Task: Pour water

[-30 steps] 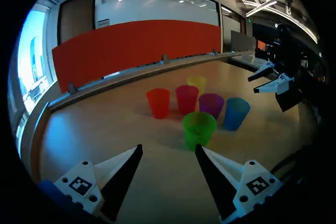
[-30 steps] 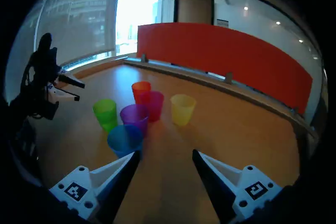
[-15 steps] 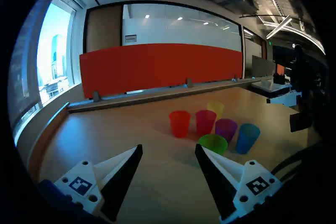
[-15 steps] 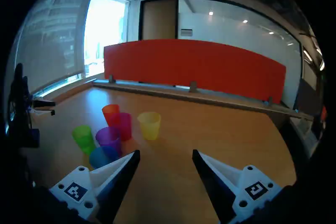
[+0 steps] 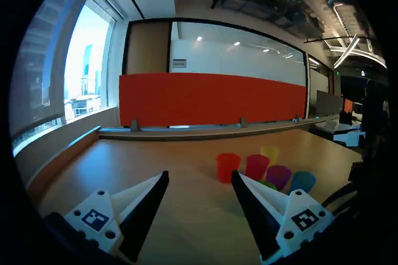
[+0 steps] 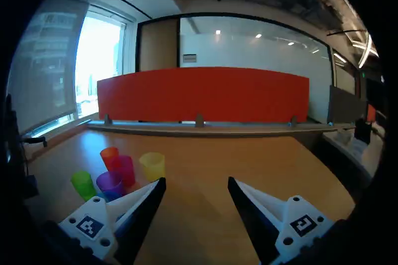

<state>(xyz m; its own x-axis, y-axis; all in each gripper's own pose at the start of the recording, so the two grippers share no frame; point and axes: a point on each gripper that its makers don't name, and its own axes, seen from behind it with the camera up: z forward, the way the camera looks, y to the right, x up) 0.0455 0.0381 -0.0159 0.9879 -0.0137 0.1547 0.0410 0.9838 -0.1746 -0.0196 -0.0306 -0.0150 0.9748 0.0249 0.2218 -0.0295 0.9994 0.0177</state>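
Note:
Several coloured plastic cups stand clustered on a wooden table [image 5: 149, 165]. In the left gripper view I see the orange cup [image 5: 228, 167], magenta cup [image 5: 256, 166], yellow cup [image 5: 270, 154], purple cup [image 5: 278, 176] and blue cup [image 5: 302, 181]; the green cup [image 5: 267, 184] peeks out behind my right finger. My left gripper [image 5: 199, 174] is open and holds nothing, well short of the cups. In the right gripper view the orange [image 6: 109, 155], magenta [image 6: 124, 169], yellow [image 6: 152, 165], purple [image 6: 109, 183] and green [image 6: 82, 184] cups sit at lower left. My right gripper [image 6: 196, 180] is open, with nothing between its fingers.
A long red divider panel [image 5: 214, 98] runs along the table's far edge, also in the right gripper view as the red panel [image 6: 204, 93]. Bright windows [image 6: 97, 78] lie to the left. A dark figure [image 5: 373, 116] stands at the right edge. Bare tabletop [image 6: 239, 160] spreads right of the cups.
Both grippers have pulled back and tilted up. The cups now look smaller and lower in both views, and more wall and ceiling show. Both grippers stay open.

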